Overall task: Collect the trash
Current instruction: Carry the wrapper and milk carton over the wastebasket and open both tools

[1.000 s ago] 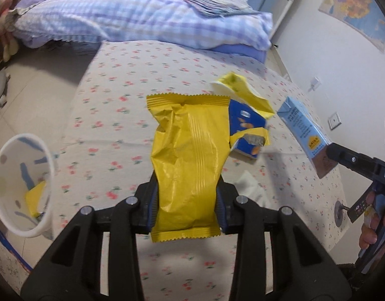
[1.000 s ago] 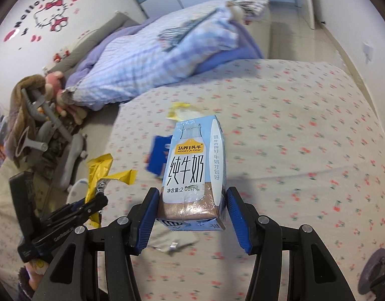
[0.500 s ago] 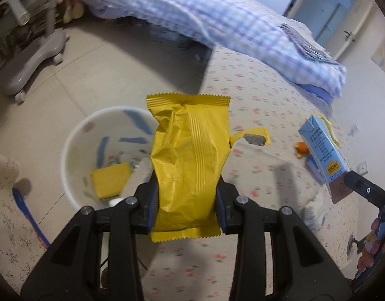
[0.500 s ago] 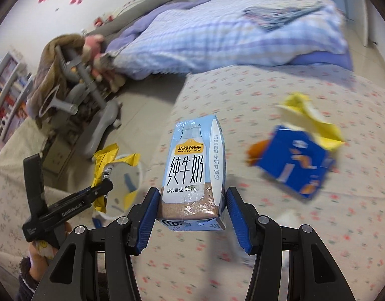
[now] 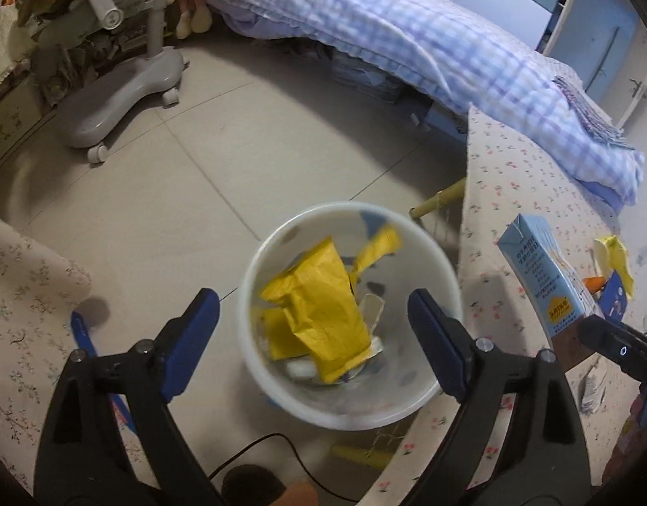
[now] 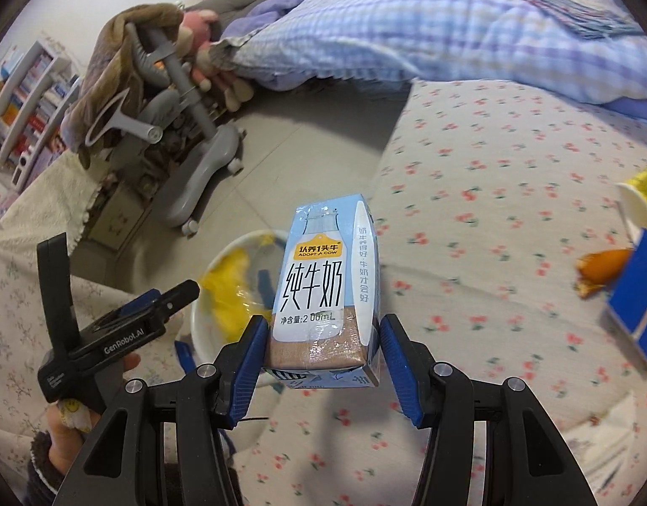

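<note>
A white bin (image 5: 428, 396) stands on the floor beside the floral table. The yellow wrapper (image 5: 323, 308) lies inside it on other scraps. My left gripper (image 5: 312, 316) hovers over the bin, its jaws opening wide and nothing between them. My right gripper (image 6: 321, 348) is shut on a light-blue milk carton (image 6: 327, 291), held upright above the table edge near the bin (image 6: 205, 337). The carton (image 5: 542, 274) also shows at the right of the left wrist view. A blue packet (image 6: 635, 303), a yellow wrapper (image 6: 643, 189) and an orange scrap (image 6: 601, 265) lie on the table.
A floral tablecloth (image 6: 492, 168) covers the table. A grey chair base (image 5: 112, 97) stands on the tiled floor. A checked quilt (image 5: 407, 33) covers the bed behind. A crumpled white paper (image 5: 593, 388) lies on the table. A black cable (image 5: 281, 442) runs below the bin.
My left gripper swung from the table to above the bin, opened, and the yellow wrapper dropped in. My right gripper carried the carton left toward the bin.
</note>
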`<state>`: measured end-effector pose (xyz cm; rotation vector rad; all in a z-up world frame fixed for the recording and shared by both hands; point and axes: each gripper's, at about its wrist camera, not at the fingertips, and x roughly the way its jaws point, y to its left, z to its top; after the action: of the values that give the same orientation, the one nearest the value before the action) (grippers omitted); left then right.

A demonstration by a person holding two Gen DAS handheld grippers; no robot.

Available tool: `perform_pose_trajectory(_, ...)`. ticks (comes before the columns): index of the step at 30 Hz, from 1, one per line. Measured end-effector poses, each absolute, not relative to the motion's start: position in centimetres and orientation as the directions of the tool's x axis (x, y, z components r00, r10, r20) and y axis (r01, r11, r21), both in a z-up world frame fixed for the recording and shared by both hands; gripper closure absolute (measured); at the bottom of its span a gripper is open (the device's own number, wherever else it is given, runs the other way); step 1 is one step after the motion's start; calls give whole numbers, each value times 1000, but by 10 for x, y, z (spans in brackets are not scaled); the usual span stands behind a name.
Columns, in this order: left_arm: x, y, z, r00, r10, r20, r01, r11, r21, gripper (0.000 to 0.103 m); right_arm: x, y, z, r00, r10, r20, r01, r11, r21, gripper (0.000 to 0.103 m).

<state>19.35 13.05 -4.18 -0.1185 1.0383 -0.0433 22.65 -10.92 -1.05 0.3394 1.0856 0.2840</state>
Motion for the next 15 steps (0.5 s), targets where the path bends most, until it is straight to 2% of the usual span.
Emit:
perform_pose_trajectory(9, 178, 173, -50, 448, 18, -894, -127, 991, -43, 7, 240, -64, -26, 393, 412, -822, -137, 910, 391, 47)
perform_pose_trajectory(15, 167, 195, -50, 433, 30, -901, -172, 984, -49, 7, 248, -37, -43, 361, 420, -833, -167, 908, 385, 47)
